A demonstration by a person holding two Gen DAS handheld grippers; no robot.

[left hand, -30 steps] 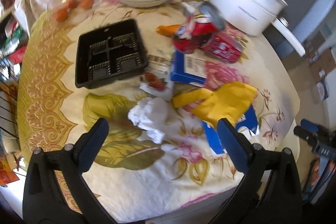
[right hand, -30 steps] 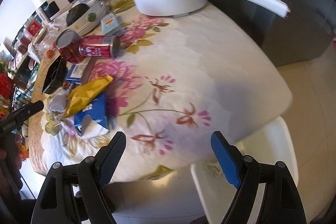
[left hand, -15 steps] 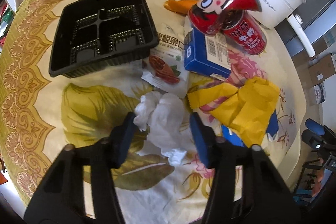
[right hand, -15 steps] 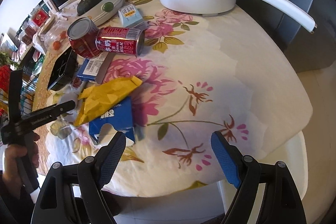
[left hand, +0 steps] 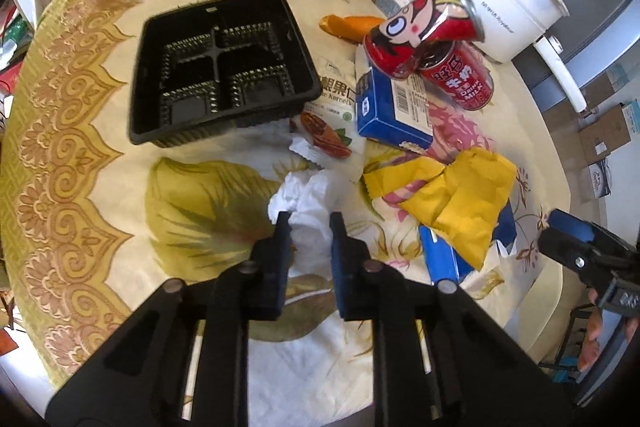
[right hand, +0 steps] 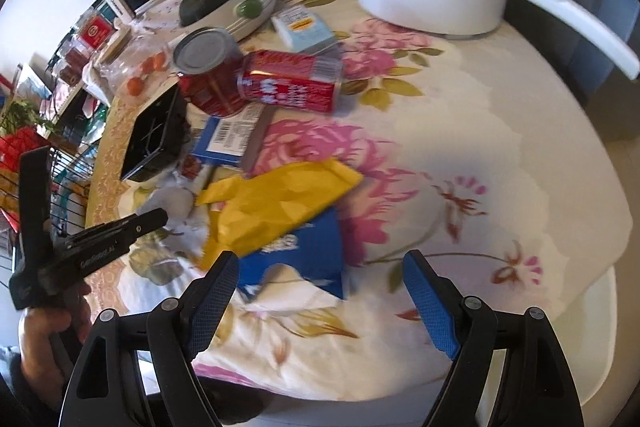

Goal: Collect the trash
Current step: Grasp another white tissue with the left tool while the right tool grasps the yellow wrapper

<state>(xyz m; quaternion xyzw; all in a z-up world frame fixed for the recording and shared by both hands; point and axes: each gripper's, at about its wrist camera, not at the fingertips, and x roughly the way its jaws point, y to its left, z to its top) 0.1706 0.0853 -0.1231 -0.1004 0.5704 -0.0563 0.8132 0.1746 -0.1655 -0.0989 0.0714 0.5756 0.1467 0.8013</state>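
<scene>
Crumpled tissue (left hand: 304, 195) pinched in left tool (left hand: 308, 227), right tool (right hand: 320, 267) spread wide, holding nothing

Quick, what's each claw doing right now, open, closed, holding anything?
Left claw: closed on the tissue.
Right claw: open, holding nothing, above the blue wrapper.

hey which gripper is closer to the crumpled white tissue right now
Left. The left gripper has its fingers on either side of the crumpled white tissue. The right gripper hangs open over the torn blue wrapper, off to the tissue's side.
</scene>
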